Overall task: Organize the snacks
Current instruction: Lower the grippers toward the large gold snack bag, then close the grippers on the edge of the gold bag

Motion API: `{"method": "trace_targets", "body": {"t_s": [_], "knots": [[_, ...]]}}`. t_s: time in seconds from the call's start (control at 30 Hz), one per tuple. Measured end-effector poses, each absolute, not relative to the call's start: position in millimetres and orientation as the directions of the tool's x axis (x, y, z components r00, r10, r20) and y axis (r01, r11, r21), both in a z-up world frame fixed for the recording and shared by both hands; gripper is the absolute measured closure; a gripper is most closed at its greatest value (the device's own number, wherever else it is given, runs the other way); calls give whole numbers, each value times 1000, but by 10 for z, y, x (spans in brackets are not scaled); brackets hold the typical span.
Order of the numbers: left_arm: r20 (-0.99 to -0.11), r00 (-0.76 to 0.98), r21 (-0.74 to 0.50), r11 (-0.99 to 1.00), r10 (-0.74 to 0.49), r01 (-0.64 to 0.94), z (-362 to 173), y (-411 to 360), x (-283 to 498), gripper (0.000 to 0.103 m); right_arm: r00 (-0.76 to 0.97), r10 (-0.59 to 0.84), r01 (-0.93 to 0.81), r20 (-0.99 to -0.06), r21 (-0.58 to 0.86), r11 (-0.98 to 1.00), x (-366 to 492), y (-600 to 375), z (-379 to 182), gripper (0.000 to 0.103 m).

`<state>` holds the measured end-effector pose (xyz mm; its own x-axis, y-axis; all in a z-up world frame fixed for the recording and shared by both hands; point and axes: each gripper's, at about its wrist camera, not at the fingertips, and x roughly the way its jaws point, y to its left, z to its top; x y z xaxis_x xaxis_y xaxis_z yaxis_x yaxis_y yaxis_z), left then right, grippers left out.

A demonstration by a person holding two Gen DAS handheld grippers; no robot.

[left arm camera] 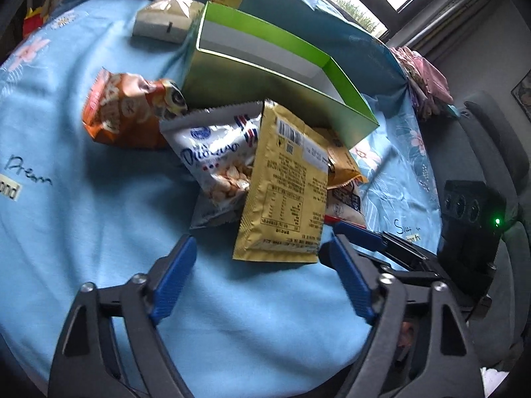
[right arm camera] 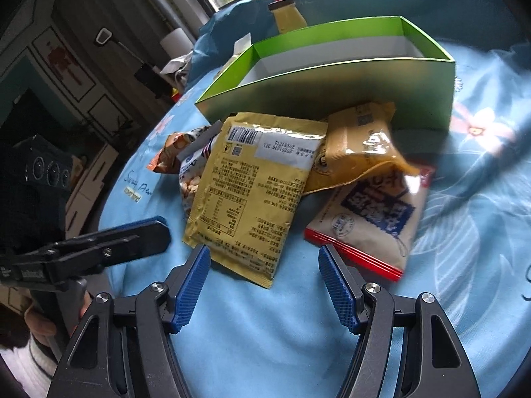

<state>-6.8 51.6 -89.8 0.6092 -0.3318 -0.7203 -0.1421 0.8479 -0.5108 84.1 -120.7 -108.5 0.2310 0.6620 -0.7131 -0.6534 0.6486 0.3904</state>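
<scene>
**Inspector:** State of both tools?

**Assistant:** The left gripper (left arm camera: pixel 259 248) has its jaws parted with nothing between the pads. The right gripper (right arm camera: pixel 264 258) is likewise spread and empty. Both hang over bare blue bedsheet (left arm camera: pixel 83 215), just short of the snack pile.

**Inspector:** Location of the goods?

**Assistant:** The heap lies mid-sheet, against the near wall of the open green box (left arm camera: pixel 275 79), which looks empty from here. The yellow pouch (left arm camera: pixel 285 185) lies on top, printed back upward. Under its left edge is the white peanut bag (left arm camera: pixel 212 159), and the orange snack bag (left arm camera: pixel 126 112) lies beyond that. On its right are an amber packet (right arm camera: pixel 361 146) and a red-edged bag (right arm camera: pixel 368 222).

**Inspector:** What decides the next move?

**Assistant:** The yellow pouch lies straight ahead of both tools, with its long axis running away from the fingers toward the box. Its short bottom edge faces them. In the left view that edge sits between the fingertips, so I judge the left nearer (fisheye, so only a judgement). The right tool's fingers straddle the gap between the pouch and the red-edged bag.

**Inspector:** Risk?

**Assistant:** The pouch may slide and disturb the bags beneath.
</scene>
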Motion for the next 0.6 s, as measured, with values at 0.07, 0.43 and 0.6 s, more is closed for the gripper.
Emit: {"method": "trace_targets", "body": {"t_s": [0.07,0.43,0.6], "knots": [[-713,607,-525,841,-352,-130,-913,513,-52,28,221,670,-650,-709,405,643,881,-1186,-1113,38],[-707,582,-564,817,-402,-121,-990,548,92,44,187,700,-638,-689,457,620,1062,-1127,-1147,47],[-719,568,-567,811,-400,-146,-1039,553,139,62,184,683,-656,-707,430,621,1099,-1055,-1168,63]]}}
